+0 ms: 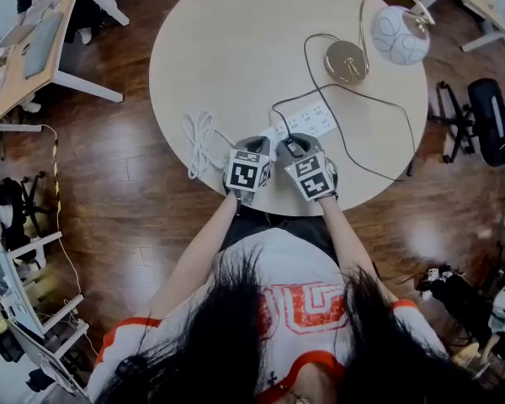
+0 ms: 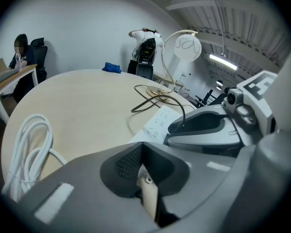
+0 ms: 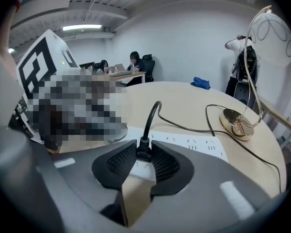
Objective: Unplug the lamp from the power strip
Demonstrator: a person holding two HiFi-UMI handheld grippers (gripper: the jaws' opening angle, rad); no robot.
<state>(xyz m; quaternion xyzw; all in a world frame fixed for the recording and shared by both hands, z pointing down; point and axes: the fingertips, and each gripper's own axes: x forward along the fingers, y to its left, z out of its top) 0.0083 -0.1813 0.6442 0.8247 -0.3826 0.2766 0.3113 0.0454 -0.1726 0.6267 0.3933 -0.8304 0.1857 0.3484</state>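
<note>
Close in, the right gripper view shows the right gripper (image 3: pixel 144 160) pinching the black lamp plug (image 3: pixel 144 151), which is seated in the white power strip (image 3: pixel 199 142). Only the head view shows the whole gold lamp (image 1: pixel 400 34), far right on the round table (image 1: pixel 227 49). The left gripper (image 2: pixel 144 173) has its jaws pressed together. A coiled white cable (image 2: pixel 29 149) lies to its left.

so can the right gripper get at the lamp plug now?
Looks like yes: the lamp plug already sits between the right gripper's jaws, pads against its sides, seated in the power strip; nothing blocks it.
</note>
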